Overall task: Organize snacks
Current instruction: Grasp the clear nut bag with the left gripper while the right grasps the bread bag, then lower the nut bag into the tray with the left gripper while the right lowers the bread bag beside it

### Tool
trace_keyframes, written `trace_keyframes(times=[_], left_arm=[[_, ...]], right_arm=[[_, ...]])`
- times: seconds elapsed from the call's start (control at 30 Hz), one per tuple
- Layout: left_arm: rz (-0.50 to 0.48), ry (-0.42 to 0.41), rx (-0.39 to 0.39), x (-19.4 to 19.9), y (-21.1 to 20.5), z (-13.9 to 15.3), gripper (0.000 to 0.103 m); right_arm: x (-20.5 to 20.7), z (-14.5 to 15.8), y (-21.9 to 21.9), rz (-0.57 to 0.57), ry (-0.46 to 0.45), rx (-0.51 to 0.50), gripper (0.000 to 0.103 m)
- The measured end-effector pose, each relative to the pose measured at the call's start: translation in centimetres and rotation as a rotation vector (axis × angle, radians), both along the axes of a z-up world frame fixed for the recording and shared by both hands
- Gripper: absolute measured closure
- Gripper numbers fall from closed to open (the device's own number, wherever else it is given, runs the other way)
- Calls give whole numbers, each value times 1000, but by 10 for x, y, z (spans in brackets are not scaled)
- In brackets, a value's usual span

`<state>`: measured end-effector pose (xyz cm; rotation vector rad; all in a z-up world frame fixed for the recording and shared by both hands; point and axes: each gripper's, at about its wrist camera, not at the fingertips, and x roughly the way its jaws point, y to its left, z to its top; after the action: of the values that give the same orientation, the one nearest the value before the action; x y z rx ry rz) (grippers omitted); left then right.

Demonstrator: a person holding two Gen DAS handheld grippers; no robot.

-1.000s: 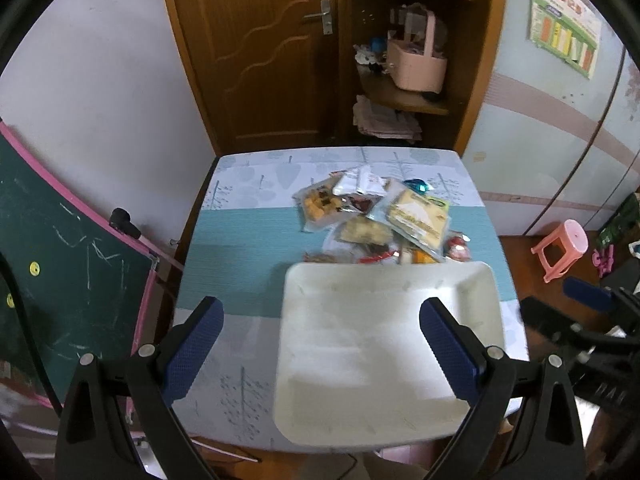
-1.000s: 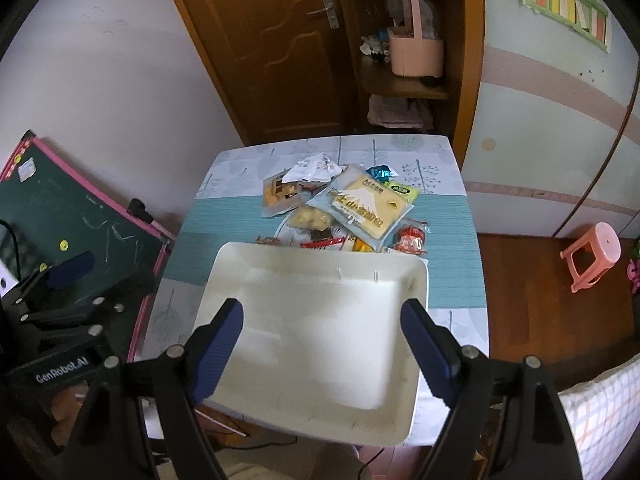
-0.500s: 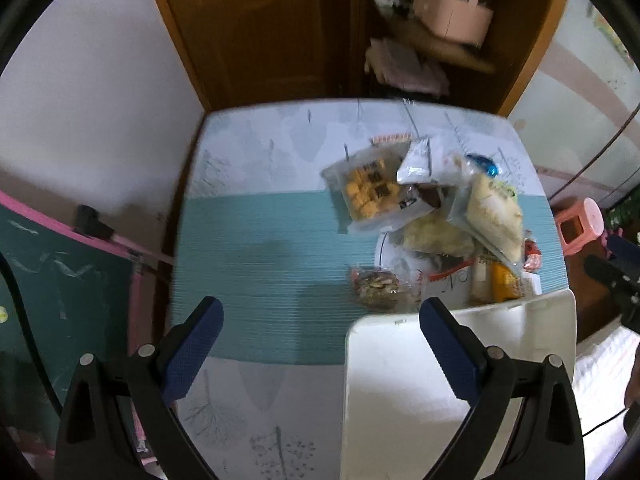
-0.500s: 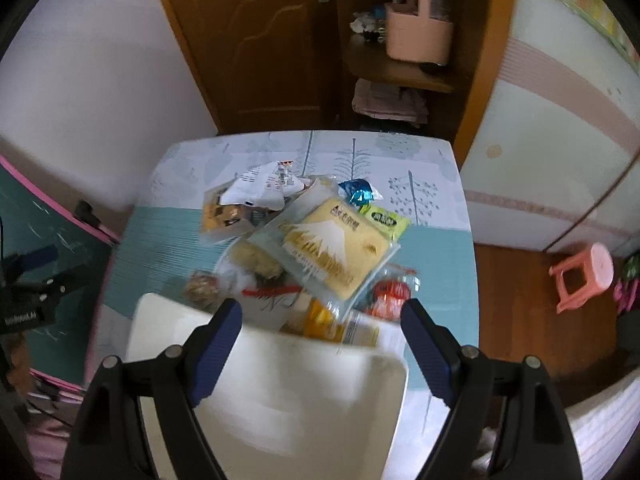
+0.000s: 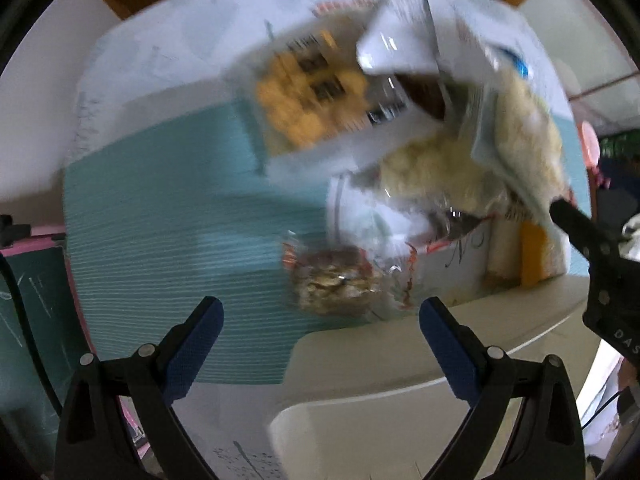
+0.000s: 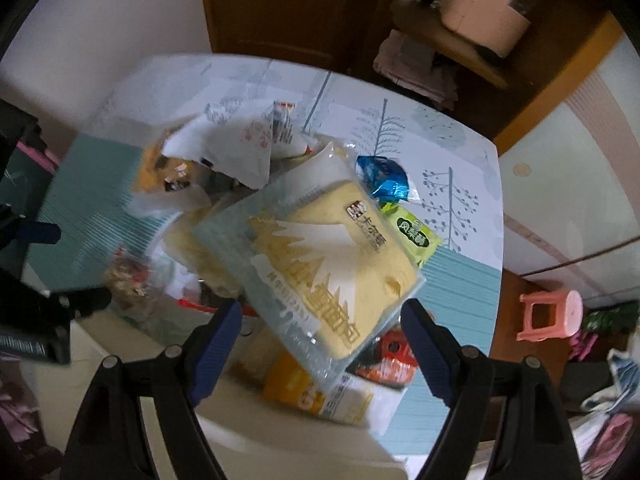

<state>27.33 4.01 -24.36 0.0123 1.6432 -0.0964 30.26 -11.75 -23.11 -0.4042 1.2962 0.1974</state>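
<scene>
Table (image 6: pixel 460 152) holds roughly nine snack packets (image 6: pixel 332 264), one tray (image 5: pixel 400 400).

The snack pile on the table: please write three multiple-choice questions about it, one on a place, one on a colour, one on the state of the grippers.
1. Where does the big yellow cake pack lie?
A. on top of the pile
B. inside the tray
C. on the floor

2. What colour is the small shiny wrapper beside the pile?
A. red
B. blue
C. black

3. How do the left gripper and the right gripper stand?
A. both shut on packs
B. one open, one shut
C. both open, holding nothing

Answers: 1 A, it covers other packs, beyond the white tray. 2 B, the foil is blue. 3 C, both sets of fingers are spread wide apart.
</scene>
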Motion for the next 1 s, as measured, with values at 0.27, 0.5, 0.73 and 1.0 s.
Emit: trace_keyframes(times=[0.27, 0.5, 0.73, 1.0], left_arm=[[21, 66, 23, 5, -19, -39, 5], [106, 145, -84, 3, -13, -70, 52], [118, 21, -99, -6, -8, -62, 93], [75, -262, -116, -31, -14, 4, 93]], right_arm=[[6, -31, 22, 89, 16, -123, 21], [7, -56, 25, 119, 33, -210, 48], [4, -35, 15, 96, -38, -173, 78], [-11, 32, -13, -7, -144, 20, 84]])
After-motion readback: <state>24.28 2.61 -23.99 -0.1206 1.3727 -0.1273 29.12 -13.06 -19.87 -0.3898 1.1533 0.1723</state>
